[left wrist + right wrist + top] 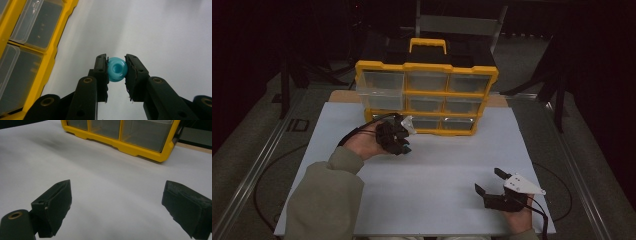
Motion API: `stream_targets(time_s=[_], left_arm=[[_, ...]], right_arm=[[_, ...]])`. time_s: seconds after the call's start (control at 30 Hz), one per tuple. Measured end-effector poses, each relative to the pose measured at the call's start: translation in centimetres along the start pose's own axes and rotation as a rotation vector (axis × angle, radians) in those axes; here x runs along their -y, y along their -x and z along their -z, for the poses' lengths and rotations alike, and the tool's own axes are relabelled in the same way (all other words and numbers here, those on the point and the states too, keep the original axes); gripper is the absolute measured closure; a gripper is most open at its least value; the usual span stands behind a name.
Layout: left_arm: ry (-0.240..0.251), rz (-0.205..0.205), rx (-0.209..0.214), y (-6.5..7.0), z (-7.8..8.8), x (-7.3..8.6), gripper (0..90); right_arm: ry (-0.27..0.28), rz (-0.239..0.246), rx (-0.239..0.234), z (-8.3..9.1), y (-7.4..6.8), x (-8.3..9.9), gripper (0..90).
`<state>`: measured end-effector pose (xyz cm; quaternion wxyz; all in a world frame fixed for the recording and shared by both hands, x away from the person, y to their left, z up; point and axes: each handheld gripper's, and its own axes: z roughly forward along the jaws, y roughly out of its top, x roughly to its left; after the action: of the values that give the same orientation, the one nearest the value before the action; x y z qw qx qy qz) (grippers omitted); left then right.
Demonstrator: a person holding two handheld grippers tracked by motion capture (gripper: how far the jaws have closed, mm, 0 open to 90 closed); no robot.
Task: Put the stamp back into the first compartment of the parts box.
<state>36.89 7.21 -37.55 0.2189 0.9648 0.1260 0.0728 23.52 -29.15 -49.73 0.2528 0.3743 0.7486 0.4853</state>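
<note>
A small turquoise plastic ring with a raised rim and a hollow centre (117, 69) sits pinched between the two black jaws of the left gripper (117, 72), one pad pressing on each side of it; it hangs above the white table top (160, 32), clear of the surface, with its open face turned towards the camera in the left gripper view; in the high view the same turquoise piece shows as a small bright spot at the gripper's tips (404, 149), just in front of the bottom row of the yellow-framed organiser cabinet with clear plastic drawers (427, 97). The person's left hand (364, 144), coming out of an olive-green sleeve (329, 195), holds that gripper close to the cabinet's lower left corner; the top left drawer (381, 85) stands pulled out a little from the frame, further forward than its neighbours; a yellow carrying handle (428, 45) rises from the cabinet's black top. Well apart from all this, near the front right of the table, the right gripper (488, 181) rests low over the white surface with its jaws spread wide and nothing between them; the right gripper view looks between its two black pads (56, 205) across bare table to the cabinet's yellow base (140, 151).
</note>
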Motion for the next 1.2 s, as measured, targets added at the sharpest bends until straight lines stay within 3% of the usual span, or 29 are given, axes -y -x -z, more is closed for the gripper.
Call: stream_targets(time_s=[0.43, 1.2], left_arm=[[0.009, -0.004, 0.0, -0.4, 1.2, 0.3, 73.1], [0.008, -0.026, -0.04, -1.3, 4.3, 0.0, 73.1]], right_arm=[[0.0, 0.0, -0.001, 0.0, 0.0, 0.0, 9.0], [0.001, -0.01, 0.008, 0.1, 0.0, 0.0, 8.2]])
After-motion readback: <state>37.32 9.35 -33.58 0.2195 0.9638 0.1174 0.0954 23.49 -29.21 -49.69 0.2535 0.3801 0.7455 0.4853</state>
